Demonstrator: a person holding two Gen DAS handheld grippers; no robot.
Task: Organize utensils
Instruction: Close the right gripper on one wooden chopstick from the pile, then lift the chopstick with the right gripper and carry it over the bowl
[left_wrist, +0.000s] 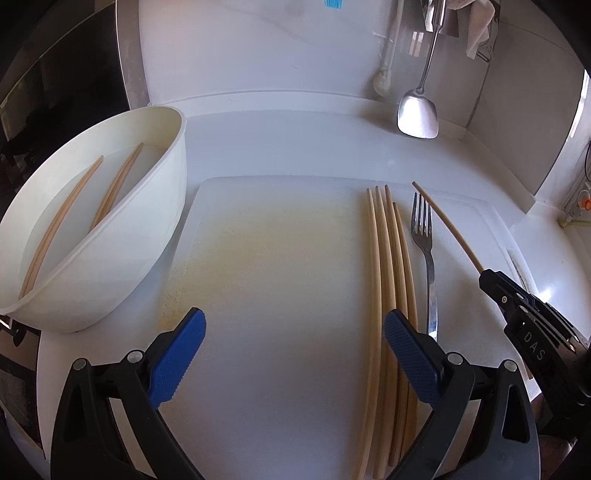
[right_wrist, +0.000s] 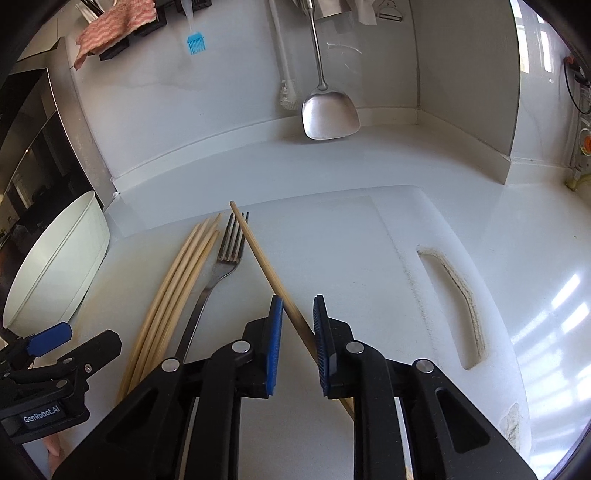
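On a white cutting board (left_wrist: 280, 266), left gripper (left_wrist: 295, 332) fingers spread, right gripper (right_wrist: 298, 314) fingers straddling a chopstick (right_wrist: 266, 269), contact unclear.

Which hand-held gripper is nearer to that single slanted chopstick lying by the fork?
The right hand-held gripper: the slanted chopstick runs between its jaws. The left hand-held gripper hovers open over the cutting board, beyond the fork and the chopstick bundle.

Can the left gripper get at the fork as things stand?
Probably not cleanly. The left gripper is open over the cutting board, but the four chopsticks lie beside the fork on its near side, and the right gripper holds a chopstick slanting over the tines.
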